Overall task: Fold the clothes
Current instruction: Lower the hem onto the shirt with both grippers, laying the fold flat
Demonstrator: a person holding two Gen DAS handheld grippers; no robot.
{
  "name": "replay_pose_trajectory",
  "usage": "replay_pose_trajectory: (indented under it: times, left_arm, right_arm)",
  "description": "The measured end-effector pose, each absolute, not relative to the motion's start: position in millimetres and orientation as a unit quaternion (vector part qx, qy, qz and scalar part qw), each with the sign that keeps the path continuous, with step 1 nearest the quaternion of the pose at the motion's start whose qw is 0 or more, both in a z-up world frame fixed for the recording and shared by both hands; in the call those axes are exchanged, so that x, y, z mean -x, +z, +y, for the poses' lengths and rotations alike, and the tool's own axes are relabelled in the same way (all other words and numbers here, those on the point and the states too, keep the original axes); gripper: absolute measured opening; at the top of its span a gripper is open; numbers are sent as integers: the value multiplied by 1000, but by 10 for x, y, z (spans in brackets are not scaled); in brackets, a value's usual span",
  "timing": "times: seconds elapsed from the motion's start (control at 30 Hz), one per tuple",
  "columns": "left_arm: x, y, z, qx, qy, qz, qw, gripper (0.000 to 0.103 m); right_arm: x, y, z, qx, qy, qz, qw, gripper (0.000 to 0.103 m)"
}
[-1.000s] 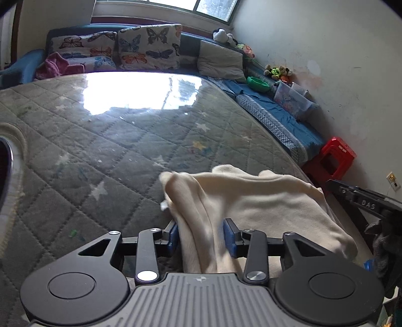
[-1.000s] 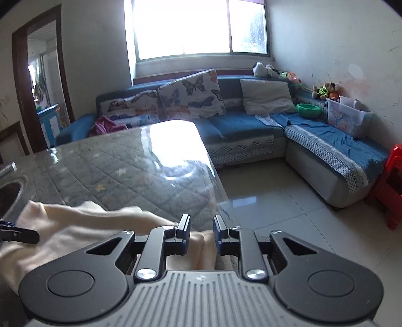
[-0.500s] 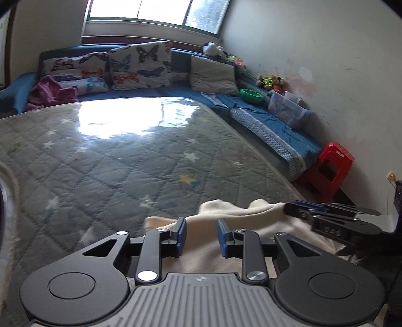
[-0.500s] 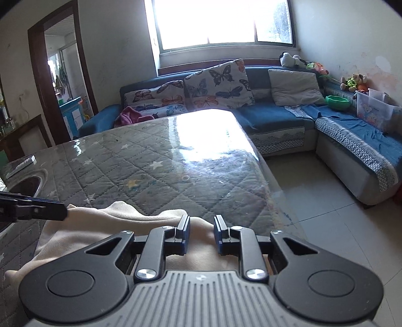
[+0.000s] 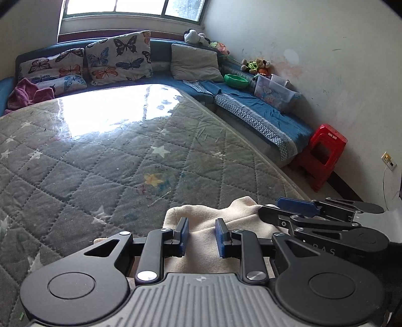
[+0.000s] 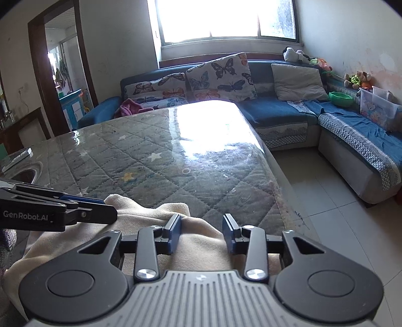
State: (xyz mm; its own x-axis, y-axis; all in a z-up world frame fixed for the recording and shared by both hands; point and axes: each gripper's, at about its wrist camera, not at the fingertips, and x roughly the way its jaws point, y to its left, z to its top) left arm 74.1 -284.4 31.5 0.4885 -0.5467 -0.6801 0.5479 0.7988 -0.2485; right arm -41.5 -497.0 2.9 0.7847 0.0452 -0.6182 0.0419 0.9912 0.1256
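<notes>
Both cams are wrist-mounted fisheyes, looking forward and down along their own fingers, low and close over the near edge of the quilted table (image 5: 105, 161). Left wrist view faces the far right corner: sofa (image 5: 160, 52) along the back, red stool (image 5: 324, 153) at right. Right wrist view faces the window (image 6: 221, 17), doorway (image 6: 62, 75) at left. Shared: table, cream cloth (image 6: 201, 241), sofa; each view catches the other gripper.

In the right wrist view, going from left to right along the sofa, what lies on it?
Pink garment → long butterfly cushion → upright butterfly cushion → plain grey cushion → green bowl → clear storage box.
</notes>
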Motion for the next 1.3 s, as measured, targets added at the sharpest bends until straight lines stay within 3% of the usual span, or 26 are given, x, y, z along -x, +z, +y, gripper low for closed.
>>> replay_pose_trajectory:
  times: [0.1,0.73,1.3]
  left_arm:
    - [-726,337,-2817,3,-317,391,864,25]
    - [183,521,-2383,18,-340,369,865,25]
    - [268,383,-2297,10,-308,375,874,26]
  right_arm:
    - [498,103,-4954,-62,5,320,945,42]
    - [1691,225,-4825,-44,25,291,955,42]
    - [1635,118,-4774,-22,9,291,957,42]
